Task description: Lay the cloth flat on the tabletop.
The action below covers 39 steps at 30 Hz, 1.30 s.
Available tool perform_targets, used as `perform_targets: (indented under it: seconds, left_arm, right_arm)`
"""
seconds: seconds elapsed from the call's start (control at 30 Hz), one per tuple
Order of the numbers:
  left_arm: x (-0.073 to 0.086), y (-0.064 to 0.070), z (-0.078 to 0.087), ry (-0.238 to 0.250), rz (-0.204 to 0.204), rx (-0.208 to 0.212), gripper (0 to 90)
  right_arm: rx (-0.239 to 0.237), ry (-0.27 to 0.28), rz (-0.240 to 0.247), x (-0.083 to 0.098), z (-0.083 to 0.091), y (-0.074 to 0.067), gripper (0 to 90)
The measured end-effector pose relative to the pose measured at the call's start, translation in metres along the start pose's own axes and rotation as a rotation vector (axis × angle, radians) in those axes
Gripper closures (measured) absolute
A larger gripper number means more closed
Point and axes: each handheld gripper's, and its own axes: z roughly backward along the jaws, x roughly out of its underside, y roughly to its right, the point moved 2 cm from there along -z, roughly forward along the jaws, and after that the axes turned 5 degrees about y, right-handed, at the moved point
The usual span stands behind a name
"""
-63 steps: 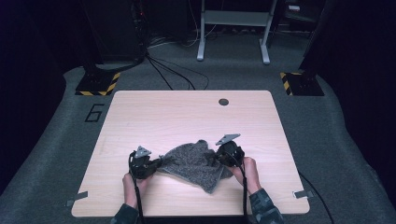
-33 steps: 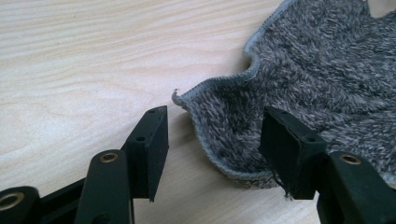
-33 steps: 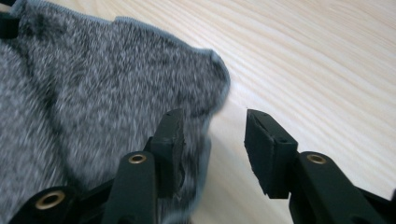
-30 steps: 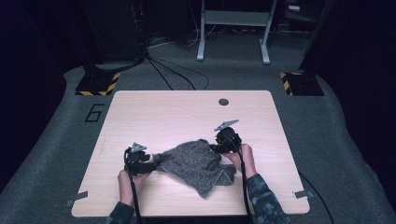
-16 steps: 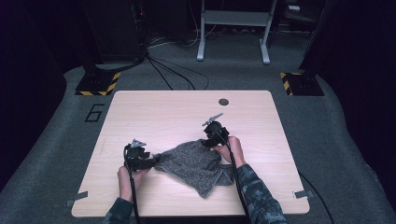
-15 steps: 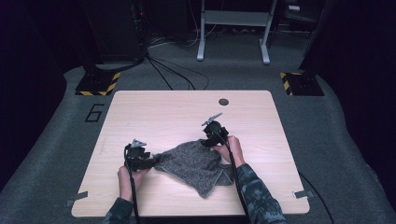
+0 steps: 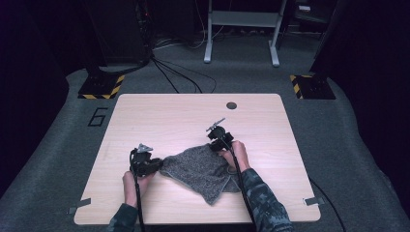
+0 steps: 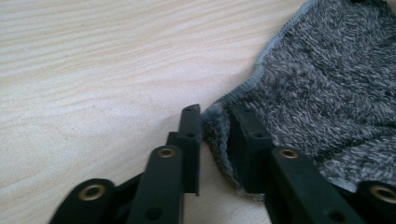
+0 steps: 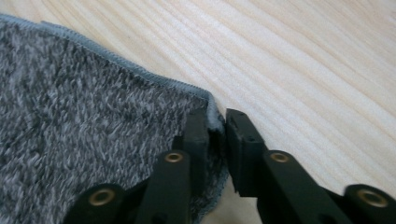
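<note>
One fuzzy grey cloth [image 7: 200,166] — seemingly rumpled

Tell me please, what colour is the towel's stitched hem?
Light blue-grey hem, clearest in the right gripper view.

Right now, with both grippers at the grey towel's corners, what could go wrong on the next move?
The right gripper has just been closing and pinches only the hemmed tip of the grey towel, so that corner may slip out on a lift. The left gripper, also just closing, holds a bunched fold at its corner, which could leave a crease. The towel's near part lies folded over itself and may drag along the table.
</note>
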Motion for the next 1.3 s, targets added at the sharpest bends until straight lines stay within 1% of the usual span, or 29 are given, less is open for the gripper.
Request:
perform_targets:
  seconds: [0.03, 0.1, 0.13, 0.17, 0.2, 0.23, 0.27, 0.3, 0.33, 0.37, 0.4, 0.43, 0.47, 0.5, 0.53, 0.63, 0.7, 0.77, 0.8, 0.87, 0.9, 0.97, 1.03, 1.07, 1.13, 1.17, 1.23, 1.27, 1.3]
  left_arm:
    - [0.0, 0.001, 0.0, 0.002, 0.002, -0.003, 79.4]
    - [0.0, 0.0, 0.0, 0.003, -0.008, -0.006, 84.1]
    - [-0.001, 0.0, 0.0, 0.001, -0.012, -0.006, 85.7]
    - [-0.001, 0.0, 0.001, 0.005, -0.018, -0.011, 86.5]
    - [-0.001, 0.0, 0.002, 0.001, -0.022, -0.007, 87.0]
    - [-0.001, 0.0, 0.003, 0.009, -0.02, -0.008, 87.1]
    - [-0.001, 0.0, 0.003, 0.016, -0.028, -0.01, 87.2]
    - [-0.002, 0.001, 0.004, 0.025, -0.015, -0.011, 87.3]
    - [-0.002, 0.001, 0.004, 0.029, -0.023, -0.011, 87.3]
    - [-0.003, 0.002, 0.005, 0.023, -0.026, -0.006, 87.4]
    - [-0.003, 0.003, 0.006, 0.027, -0.031, -0.008, 87.3]
    - [-0.003, 0.003, 0.006, 0.027, -0.031, -0.008, 87.3]
    - [-0.004, 0.005, 0.007, 0.038, -0.03, -0.009, 87.2]
    - [-0.005, 0.005, 0.007, 0.04, -0.033, -0.005, 87.2]
    - [-0.006, 0.006, 0.007, 0.053, -0.024, -0.007, 87.0]
    - [-0.008, 0.006, 0.009, 0.054, -0.027, -0.002, 87.1]
    - [-0.013, 0.008, 0.012, 0.064, -0.036, 0.002, 87.1]
    - [-0.017, 0.009, 0.013, 0.069, -0.043, 0.006, 87.1]
    - [-0.019, 0.009, 0.013, 0.069, -0.04, 0.003, 87.1]
    - [-0.023, 0.01, 0.013, 0.066, -0.034, 0.011, 87.0]
    - [-0.025, 0.01, 0.011, 0.073, -0.035, 0.013, 86.9]
    - [-0.028, 0.012, 0.01, 0.062, -0.043, 0.031, 86.8]
    - [-0.031, 0.014, 0.007, 0.058, -0.045, 0.032, 86.8]
    - [-0.032, 0.014, 0.005, 0.046, -0.059, 0.037, 86.8]
    - [-0.033, 0.015, 0.0, 0.036, -0.063, 0.045, 87.0]
    - [-0.034, 0.016, -0.001, 0.028, -0.062, 0.049, 87.1]
    - [-0.035, 0.017, -0.004, 0.019, -0.076, 0.051, 87.4]
    - [-0.035, 0.018, -0.005, 0.023, -0.073, 0.049, 87.5]
    - [-0.036, 0.019, -0.006, 0.022, -0.082, 0.046, 87.5]
  right_arm:
    - [0.001, -0.003, -0.004, 0.0, 0.0, 0.0, 82.9]
    - [0.002, -0.014, -0.002, 0.001, 0.002, 0.0, 85.0]
    - [0.004, -0.013, -0.016, 0.002, 0.003, -0.001, 85.3]
    - [0.006, -0.011, -0.012, 0.002, 0.004, 0.0, 85.7]
    - [0.008, -0.005, -0.01, 0.003, 0.007, 0.0, 85.9]
    - [0.008, 0.002, -0.009, 0.004, 0.01, 0.0, 86.0]
    - [0.006, 0.007, 0.0, 0.005, 0.013, 0.001, 86.0]
    - [0.008, 0.018, 0.0, 0.007, 0.016, 0.001, 86.1]
    - [0.008, 0.029, 0.0, 0.008, 0.02, 0.002, 86.1]
    - [0.007, 0.038, -0.013, 0.009, 0.025, 0.001, 86.1]
    - [0.011, 0.051, -0.009, 0.01, 0.03, 0.002, 86.1]
    - [0.011, 0.051, -0.009, 0.01, 0.03, 0.002, 86.1]
    - [0.015, 0.071, -0.012, 0.012, 0.04, 0.003, 86.1]
    - [0.015, 0.081, -0.013, 0.013, 0.044, 0.004, 86.2]
    - [0.018, 0.089, -0.017, 0.014, 0.049, 0.004, 86.2]
    - [0.022, 0.121, -0.026, 0.018, 0.063, 0.005, 86.2]
    - [0.029, 0.136, -0.026, 0.021, 0.071, 0.005, 86.2]
    - [0.024, 0.144, -0.027, 0.026, 0.079, 0.004, 86.2]
    - [0.031, 0.155, -0.026, 0.028, 0.083, 0.004, 86.2]
    - [0.036, 0.163, -0.036, 0.033, 0.092, 0.003, 86.2]
    - [0.031, 0.163, -0.047, 0.035, 0.096, 0.003, 86.2]
    - [0.032, 0.183, -0.059, 0.04, 0.105, 0.003, 86.4]
    - [0.035, 0.192, -0.078, 0.045, 0.114, 0.002, 86.5]
    - [0.028, 0.194, -0.089, 0.048, 0.118, 0.002, 86.6]
    - [0.032, 0.201, -0.104, 0.054, 0.124, 0.002, 86.7]
    - [0.035, 0.198, -0.111, 0.057, 0.126, 0.002, 86.7]
    - [0.038, 0.198, -0.121, 0.061, 0.126, 0.002, 87.1]
    - [0.037, 0.195, -0.125, 0.063, 0.125, 0.003, 87.1]
    - [0.031, 0.192, -0.128, 0.065, 0.124, 0.004, 87.2]
